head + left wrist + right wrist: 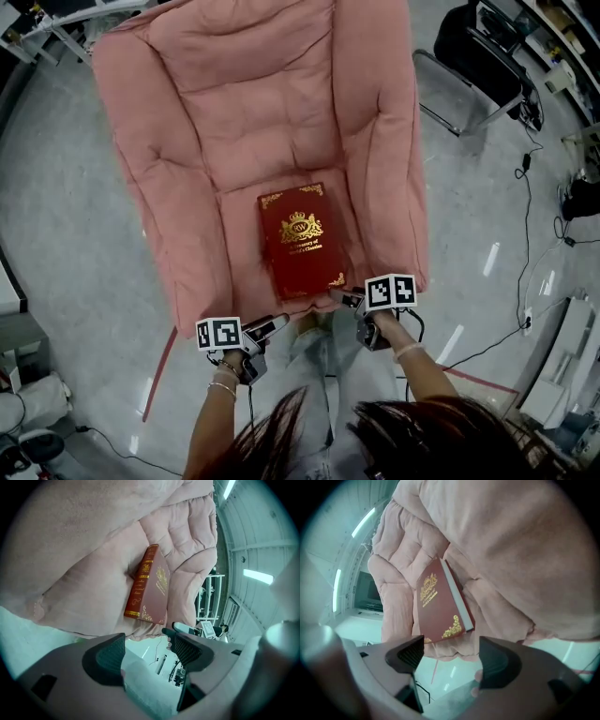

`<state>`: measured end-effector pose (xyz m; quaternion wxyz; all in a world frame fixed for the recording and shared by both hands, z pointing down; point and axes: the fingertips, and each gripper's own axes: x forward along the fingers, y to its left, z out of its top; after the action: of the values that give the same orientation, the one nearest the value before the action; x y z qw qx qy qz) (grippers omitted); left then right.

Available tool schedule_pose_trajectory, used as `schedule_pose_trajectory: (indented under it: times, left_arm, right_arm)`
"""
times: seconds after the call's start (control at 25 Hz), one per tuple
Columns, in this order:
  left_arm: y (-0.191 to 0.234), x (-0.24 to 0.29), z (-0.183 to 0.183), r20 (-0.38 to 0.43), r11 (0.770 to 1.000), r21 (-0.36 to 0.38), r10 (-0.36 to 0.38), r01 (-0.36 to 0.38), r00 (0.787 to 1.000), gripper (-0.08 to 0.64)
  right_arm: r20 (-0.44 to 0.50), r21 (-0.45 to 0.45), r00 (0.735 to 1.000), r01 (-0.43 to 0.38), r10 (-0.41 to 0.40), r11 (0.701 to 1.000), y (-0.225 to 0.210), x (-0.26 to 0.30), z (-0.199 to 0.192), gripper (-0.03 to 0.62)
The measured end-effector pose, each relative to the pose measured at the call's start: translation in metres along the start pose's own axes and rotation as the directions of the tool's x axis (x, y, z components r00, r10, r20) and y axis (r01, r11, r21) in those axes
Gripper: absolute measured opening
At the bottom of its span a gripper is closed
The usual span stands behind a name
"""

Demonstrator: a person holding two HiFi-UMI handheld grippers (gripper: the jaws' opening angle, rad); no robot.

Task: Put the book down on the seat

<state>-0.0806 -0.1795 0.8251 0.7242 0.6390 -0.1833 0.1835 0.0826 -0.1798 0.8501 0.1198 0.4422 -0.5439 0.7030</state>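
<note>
I see the book (302, 241) lying flat, cover up, on the armchair (187, 141) seat, close to its front edge. My left tongs (275, 325) and right tongs (345, 299) hang just off that edge, near the book's two near corners. Both are spread wide and hold nothing. Open cushion lies behind the book. A black chair (483, 52) and cables (525, 202) sit well off to the right on the floor.

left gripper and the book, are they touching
Apart. The left gripper view shows the left gripper open, short of the book, with seat cushion between them.
</note>
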Motion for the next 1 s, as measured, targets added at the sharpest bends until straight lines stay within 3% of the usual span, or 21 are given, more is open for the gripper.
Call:
schedule_pose_trajectory:
  times: [0.52,1.0]
  left_arm:
    - [-0.039,-0.020,-0.016,0.167,0.996,0.063,0.051,-0.062,0.985,0.319]
    - [-0.113,-0.017,-0.071,0.252,0.998,0.068,-0.002,-0.016,0.968,0.318]
  right_arm:
    - [0.020,-0.076,0.999,-0.040,0.042,0.996,0.032,-0.044,-0.026,0.354]
    - [0.029,-0.206,0.997,-0.067,0.075,0.976,0.052,-0.117,-0.059,0.354]
